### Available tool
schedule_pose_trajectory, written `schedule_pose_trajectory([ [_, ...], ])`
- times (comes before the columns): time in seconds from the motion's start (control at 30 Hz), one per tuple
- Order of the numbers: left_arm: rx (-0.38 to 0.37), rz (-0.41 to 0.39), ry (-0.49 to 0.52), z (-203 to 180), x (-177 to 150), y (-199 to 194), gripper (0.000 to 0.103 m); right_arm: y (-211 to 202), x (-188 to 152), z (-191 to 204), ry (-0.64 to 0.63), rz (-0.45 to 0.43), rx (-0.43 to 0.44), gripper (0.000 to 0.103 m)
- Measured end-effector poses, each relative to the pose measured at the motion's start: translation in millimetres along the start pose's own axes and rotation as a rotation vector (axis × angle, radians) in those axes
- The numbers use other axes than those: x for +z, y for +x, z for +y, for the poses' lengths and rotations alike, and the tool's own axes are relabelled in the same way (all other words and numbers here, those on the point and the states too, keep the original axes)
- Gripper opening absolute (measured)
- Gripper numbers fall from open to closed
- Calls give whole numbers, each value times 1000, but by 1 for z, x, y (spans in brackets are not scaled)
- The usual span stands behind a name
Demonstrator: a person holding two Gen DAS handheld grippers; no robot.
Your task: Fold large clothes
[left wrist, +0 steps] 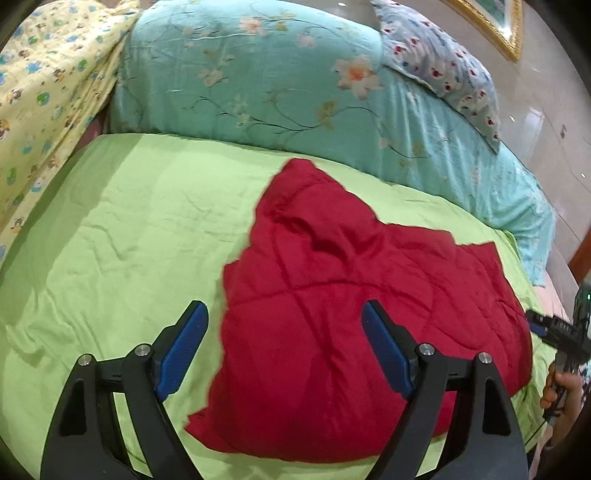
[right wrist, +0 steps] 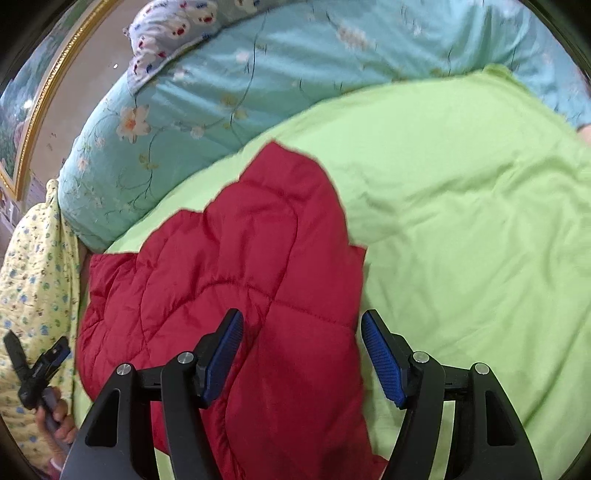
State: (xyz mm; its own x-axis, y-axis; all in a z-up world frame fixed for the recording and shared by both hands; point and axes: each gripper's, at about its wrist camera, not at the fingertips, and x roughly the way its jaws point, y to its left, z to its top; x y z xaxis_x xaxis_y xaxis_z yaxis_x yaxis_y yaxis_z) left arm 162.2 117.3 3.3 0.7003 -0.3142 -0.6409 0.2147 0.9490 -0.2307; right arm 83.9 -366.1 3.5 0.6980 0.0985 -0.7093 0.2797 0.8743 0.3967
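Red quilted garment (left wrist: pixel 354 314) on green sheet (left wrist: pixel 129 221), centre to lower right of left view, long axis slanting up-left. Left gripper (left wrist: pixel 284 347) wide, empty, nearer its lower-left edge; right gripper (right wrist: pixel 301 354) wide, empty.

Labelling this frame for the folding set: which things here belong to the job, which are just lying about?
Job:
- red quilted garment
- green sheet under it
- left gripper, right gripper, jaws open, empty

Lying about:
- teal floral quilt
- yellow print blanket
- patterned pillow
- gold-framed picture
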Motion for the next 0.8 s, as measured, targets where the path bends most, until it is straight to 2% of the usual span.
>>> schedule_pose_trajectory([
  [0.1, -17, 8, 36, -15, -5, 0, 86, -14, 0, 7, -18, -42, 2, 68],
  [0.3, -65, 26, 92, -42, -14, 1, 86, -16, -2, 29, -73, -40, 26, 68],
  [0.63, -138, 66, 144, -67, -24, 10, 86, 2, -14, 73, -201, 15, 87, 68],
  [0.8, -119, 103, 160, -72, -29, 27, 86, 22, -17, 93, -260, 67, 95, 68],
])
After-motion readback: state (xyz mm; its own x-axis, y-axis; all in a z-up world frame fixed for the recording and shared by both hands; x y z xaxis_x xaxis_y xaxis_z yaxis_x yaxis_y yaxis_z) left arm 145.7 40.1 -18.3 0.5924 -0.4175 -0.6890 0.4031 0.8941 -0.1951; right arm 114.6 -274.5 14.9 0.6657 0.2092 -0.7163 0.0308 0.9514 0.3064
